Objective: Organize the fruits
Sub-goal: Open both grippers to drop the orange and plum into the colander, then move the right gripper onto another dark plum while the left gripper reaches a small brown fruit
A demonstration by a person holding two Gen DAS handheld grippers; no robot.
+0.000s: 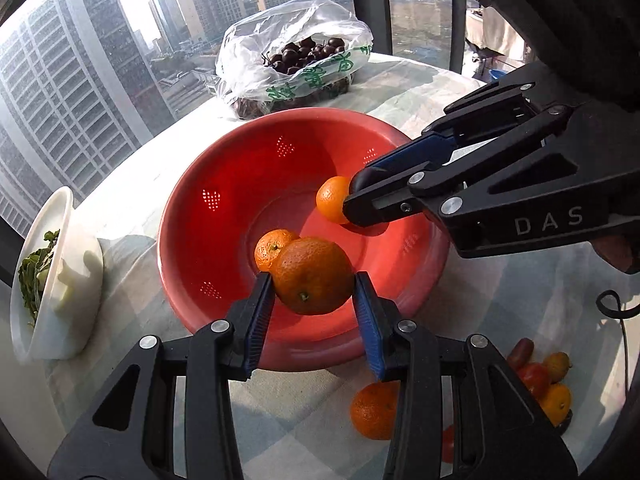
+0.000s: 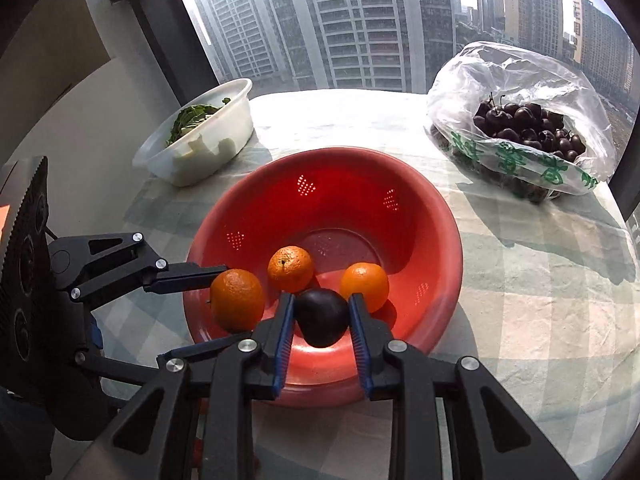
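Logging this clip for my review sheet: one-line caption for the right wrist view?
Right gripper holds a dark fruit over the red bowl while the left gripper brings an orange.

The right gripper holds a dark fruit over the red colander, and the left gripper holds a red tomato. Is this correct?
Not quite. The left gripper holds an orange, not a tomato, as the left wrist view shows. The right gripper does hold a dark fruit over the red colander.
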